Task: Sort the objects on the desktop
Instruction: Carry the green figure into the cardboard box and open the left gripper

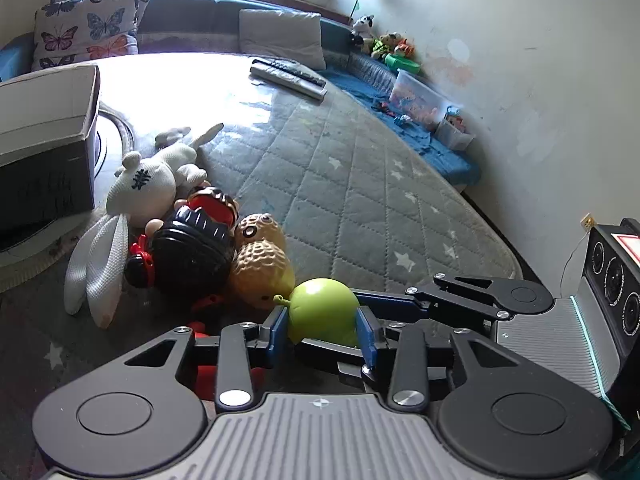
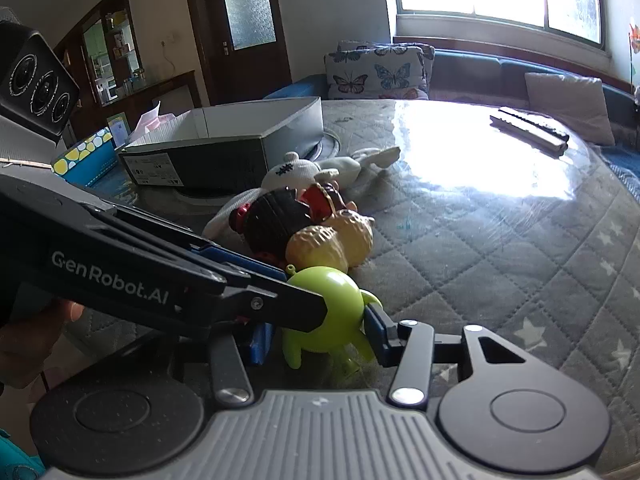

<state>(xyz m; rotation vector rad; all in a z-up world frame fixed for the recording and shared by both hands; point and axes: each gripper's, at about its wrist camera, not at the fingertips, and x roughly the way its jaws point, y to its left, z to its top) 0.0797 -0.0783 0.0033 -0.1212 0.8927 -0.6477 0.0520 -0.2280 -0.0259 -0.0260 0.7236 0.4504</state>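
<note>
Far left, an open cardboard box (image 1: 48, 140) sits on the quilted table cover (image 1: 360, 200), probably the bin the sorted things go into. Next to it is the unsorted pile: white plush rabbit (image 1: 152, 184), black-haired doll (image 1: 192, 248) and peanut toy (image 1: 260, 264), all touching, the doll lying half on the rabbit.

Just right of the peanut, at the near edge of the pile, is the green toy (image 1: 324, 312), the piece we're working. The left gripper (image 1: 322, 330) has it by the body. Both blue pads (image 1: 280, 322) sit flat against its sides, so we call that a grasp across the widest part, which we judge keeps a round, slick shape from squirting out.

The right gripper (image 2: 320, 334) comes in from the right and brackets the same toy lower down. Its right pad meets the toy's flank, but its left pad is half hidden behind the left gripper's finger, so we can't tell if it grips. Two tools on one toy reads like a hand-over or a steadying hold.

Toy look: glossy lime-green plastic with a ball body, stubby arms and legs, and a small loop on top. Looks hard and light. Whether it rests on the cover, we can't tell.
</note>
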